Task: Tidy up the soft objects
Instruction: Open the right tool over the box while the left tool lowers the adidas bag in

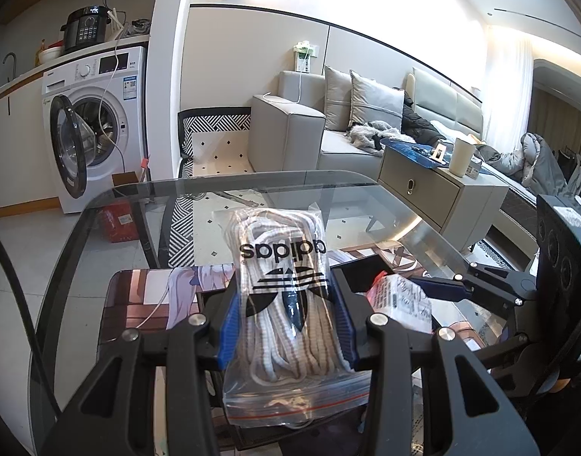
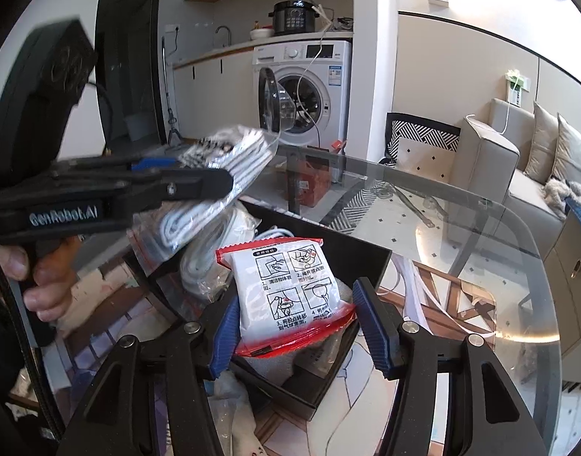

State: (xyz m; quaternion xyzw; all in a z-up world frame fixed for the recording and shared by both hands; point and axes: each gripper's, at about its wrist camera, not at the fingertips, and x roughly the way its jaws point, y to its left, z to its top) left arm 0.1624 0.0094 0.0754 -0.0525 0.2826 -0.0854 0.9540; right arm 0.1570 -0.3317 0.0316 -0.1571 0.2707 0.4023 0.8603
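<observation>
The left claw (image 1: 284,319) pinches a crinkly clear bag of white ribbed laces (image 1: 286,296); the right claw (image 2: 298,326) stands spread around a glossy red-edged sachet (image 2: 290,292) in the black box (image 2: 370,262).

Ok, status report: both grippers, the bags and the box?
Left gripper shut on laces bag, held above the table. Right gripper open, red packet between its pads, over black box. More bags already in the box; nothing blocking.

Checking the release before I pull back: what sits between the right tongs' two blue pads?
In the right wrist view, the red-edged white packet lies between the right tongs, inside the black box; the pads stand clear of it.
</observation>
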